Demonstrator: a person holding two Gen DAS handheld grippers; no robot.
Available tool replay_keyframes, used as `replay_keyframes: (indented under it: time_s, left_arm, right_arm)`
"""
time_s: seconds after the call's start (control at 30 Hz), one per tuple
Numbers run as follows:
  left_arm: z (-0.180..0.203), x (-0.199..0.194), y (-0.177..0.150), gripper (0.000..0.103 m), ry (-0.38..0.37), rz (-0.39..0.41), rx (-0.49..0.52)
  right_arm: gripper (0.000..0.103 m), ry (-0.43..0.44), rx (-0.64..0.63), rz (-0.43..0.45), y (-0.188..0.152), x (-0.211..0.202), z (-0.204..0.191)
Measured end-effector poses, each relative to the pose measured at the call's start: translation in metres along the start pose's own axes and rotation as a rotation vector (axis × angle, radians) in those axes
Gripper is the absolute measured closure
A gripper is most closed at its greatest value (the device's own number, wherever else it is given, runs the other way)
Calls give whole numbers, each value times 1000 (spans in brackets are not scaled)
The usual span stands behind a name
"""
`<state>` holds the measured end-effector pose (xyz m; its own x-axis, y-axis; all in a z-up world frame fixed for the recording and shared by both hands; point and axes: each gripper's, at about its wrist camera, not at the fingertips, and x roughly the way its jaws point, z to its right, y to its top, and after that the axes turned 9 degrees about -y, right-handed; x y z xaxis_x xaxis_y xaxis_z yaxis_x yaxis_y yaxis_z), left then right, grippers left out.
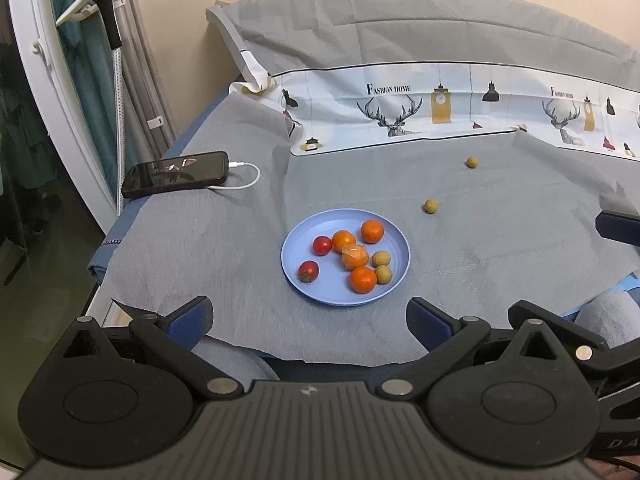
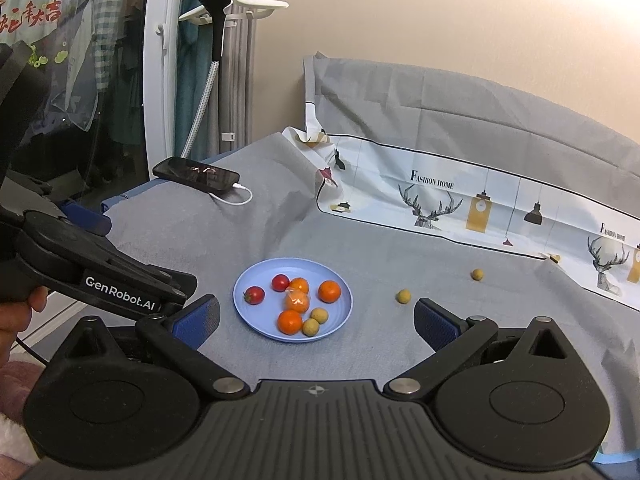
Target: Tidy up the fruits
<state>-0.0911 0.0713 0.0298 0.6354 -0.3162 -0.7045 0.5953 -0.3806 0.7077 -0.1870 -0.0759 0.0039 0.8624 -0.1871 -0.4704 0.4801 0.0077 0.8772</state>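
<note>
- A black phone (image 1: 176,174) lay flat at the left on the gray cloth (image 1: 500,280), its long side running left to right, a white cable (image 1: 244,176) plugged into its right end.
- The left gripper (image 1: 308,320) hung low near the plate, jaws wide apart and empty.
- The round blue plate (image 1: 396,280) sat mid-cloth, smooth and shallow.
- It held two shiny red tomatoes (image 1: 322,245), three oranges (image 1: 363,279), one peeled orange (image 1: 355,257) and two dull yellow-brown balls (image 1: 381,259).
- Two more loose balls (image 1: 431,206) lay on the cloth, right of the plate.
- The right gripper (image 2: 316,320) was spread wide too, holding nothing.
</note>
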Motion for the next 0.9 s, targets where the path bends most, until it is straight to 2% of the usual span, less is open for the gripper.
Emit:
replay_keyframes:
  time_s: [0.43, 0.9]
  left_arm:
    - [-1, 16, 2, 0, 9, -44, 1]
    - [6, 62, 10, 0, 13, -156, 50]
  right_arm:
    - [1, 7, 5, -37, -1, 13, 0]
    - [1, 35, 67, -139, -12, 53, 12]
